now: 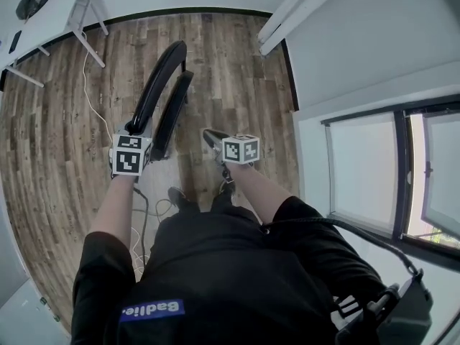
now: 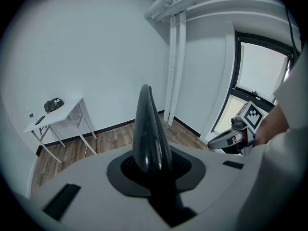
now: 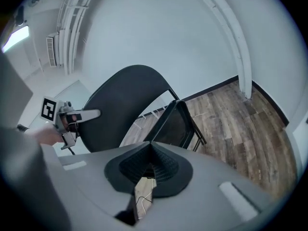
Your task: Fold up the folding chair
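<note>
- A white rectangular desk on thin metal legs [image 1: 43, 13] is set at the far left corner of the brown wood-plank floor [image 1: 237, 70]. A dark object lies on it (too small to be named). A thin white cable [image 1: 88, 95] is trailed over the boards toward the chair.
- The left gripper [image 1: 135, 136] is clamped on the top edge of the chair's backrest [image 2: 149, 129]. Its jaws are drawn part-way in, with that smooth black edge pinched between them.
- The black folding chair [image 1: 162, 77], made of curved plastic panels on a thin frame, is stood on the floor just ahead of the person. Its seat panel [image 1: 175, 110] is swung up close against the backrest, so the fold is judged nearly or fully done.
- The right gripper [image 1: 215, 141] is held apart from the chair, to its right, with its jaws pressed together on nothing.
- The chair is steadied by one grip alone, so it could be tipped or swung sideways. The glossy edge could slip out of the pinch. The seat could drop open again if it is not pressed flat. A leg could be caught on the white cable.
</note>
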The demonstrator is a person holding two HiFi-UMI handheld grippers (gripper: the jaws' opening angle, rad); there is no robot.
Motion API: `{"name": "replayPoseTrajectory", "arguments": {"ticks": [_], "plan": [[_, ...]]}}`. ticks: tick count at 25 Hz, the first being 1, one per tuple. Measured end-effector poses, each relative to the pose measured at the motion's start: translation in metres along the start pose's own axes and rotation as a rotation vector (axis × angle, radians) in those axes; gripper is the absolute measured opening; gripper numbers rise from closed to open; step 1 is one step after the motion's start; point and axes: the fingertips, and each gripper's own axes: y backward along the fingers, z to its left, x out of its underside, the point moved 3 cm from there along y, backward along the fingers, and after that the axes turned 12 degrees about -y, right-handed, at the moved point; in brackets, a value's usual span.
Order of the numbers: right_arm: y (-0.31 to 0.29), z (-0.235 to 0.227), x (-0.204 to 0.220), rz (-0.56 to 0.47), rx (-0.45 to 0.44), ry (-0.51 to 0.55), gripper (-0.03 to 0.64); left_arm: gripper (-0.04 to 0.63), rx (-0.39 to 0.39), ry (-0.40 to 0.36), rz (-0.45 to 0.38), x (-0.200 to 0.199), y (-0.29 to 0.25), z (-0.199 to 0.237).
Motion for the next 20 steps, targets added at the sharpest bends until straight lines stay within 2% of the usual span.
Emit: {"name": "replayPoseTrajectory", "arguments": {"ticks": [5, 10, 14, 20], "plan": [[0.034, 0.006, 0.019, -0.010, 0.004, -0.015, 0.002, 0.075, -0.005, -0.013, 0.001, -0.001, 0.002, 0.001], [0.041, 0.016, 0.034, -0.003, 0.014, -0.008, 0.002, 0.074, 0.014, -0.011, -0.012, 0.002, 0.002, -0.003], [0.043, 0.029, 0.032, -0.006, 0.011, 0.020, 0.002, 0.074, -0.004, -0.047, -0.013, 0.001, 0.001, -0.004], [0.046, 0.041, 0.026, -0.037, 0.012, 0.034, 0.003, 0.074, 0.001, -0.050, -0.022, 0.002, 0.003, -0.004]]}}
